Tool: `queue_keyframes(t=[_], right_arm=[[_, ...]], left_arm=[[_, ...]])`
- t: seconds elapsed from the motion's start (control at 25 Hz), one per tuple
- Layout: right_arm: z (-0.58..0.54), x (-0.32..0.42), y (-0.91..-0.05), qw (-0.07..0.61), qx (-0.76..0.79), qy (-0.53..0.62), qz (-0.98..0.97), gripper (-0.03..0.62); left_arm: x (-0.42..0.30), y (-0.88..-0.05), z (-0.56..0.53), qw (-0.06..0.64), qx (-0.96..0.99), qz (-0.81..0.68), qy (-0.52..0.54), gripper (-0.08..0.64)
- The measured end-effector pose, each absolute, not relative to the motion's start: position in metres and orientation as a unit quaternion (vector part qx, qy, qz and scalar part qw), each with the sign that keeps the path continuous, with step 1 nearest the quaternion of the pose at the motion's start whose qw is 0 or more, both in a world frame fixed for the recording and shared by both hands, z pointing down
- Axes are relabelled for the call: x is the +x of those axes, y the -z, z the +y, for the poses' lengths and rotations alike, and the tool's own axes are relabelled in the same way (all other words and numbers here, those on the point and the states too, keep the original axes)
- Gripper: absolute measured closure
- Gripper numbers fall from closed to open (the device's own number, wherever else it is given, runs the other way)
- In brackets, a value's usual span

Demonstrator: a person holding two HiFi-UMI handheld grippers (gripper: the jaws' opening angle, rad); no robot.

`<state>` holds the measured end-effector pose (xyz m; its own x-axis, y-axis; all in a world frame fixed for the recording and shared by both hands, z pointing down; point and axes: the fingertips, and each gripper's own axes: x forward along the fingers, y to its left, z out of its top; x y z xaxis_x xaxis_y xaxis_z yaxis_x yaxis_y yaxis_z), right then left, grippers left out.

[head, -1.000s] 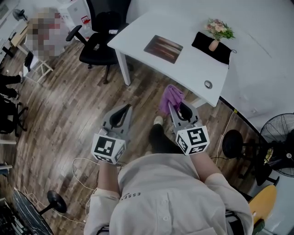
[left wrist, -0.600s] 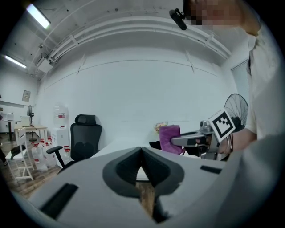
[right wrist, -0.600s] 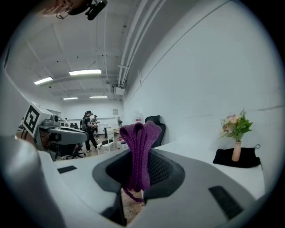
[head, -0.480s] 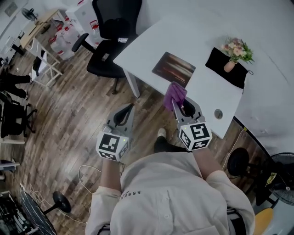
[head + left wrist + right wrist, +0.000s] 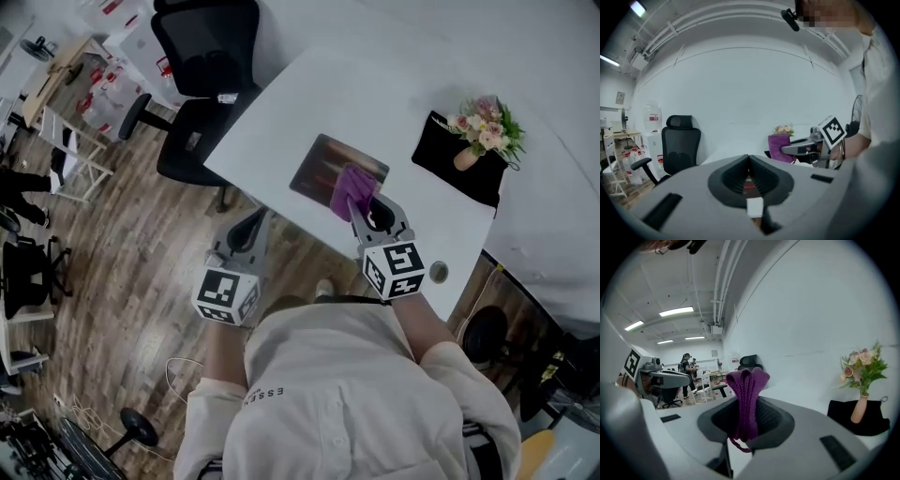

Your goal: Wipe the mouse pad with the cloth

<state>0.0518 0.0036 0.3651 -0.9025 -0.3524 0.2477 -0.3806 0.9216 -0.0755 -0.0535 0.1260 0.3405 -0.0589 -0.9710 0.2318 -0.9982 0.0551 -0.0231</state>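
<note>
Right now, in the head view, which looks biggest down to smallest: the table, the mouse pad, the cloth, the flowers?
1. Table
2. Mouse pad
3. Cloth and flowers: they look about alike. The cloth, held in the right gripper, may sit nearer the camera, so I won't rank them.

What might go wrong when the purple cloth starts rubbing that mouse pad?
Nothing holds the mouse pad down on the table, and the left gripper is shut and off to the side, so the pad might slide. The cloth is bunched narrow in the right gripper, so it may wipe only a thin strip. A wide swing might tip the flower vase.
</note>
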Motion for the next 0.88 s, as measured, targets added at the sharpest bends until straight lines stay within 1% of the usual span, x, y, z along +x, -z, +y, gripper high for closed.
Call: queue_keyframes(t=[0.16,0.36,0.64,0.88], right_arm=[[-0.02,0.04,-0.373,0.128,0.201,-0.066,-0.969,0.502],[-0.053,0.025,-0.384,0.145,0.23,-0.079,-0.959,0.502],[-0.096,-0.005,-0.408,0.192,0.281,-0.105,-0.935,0.502],[-0.117,-0.039,-0.435,0.229,0.307,-0.139,-0.913,0.502]], left_arm=[[-0.073,-0.349,0.094,0.091,0.69,-0.713,-0.088,0.558],[-0.092,-0.353,0.044,0.092,0.72,-0.682,-0.088,0.558],[-0.13,-0.364,-0.032,0.097,0.769,-0.625,-0.097,0.558],[-0.164,-0.382,-0.075,0.108,0.805,-0.574,-0.107,0.558]])
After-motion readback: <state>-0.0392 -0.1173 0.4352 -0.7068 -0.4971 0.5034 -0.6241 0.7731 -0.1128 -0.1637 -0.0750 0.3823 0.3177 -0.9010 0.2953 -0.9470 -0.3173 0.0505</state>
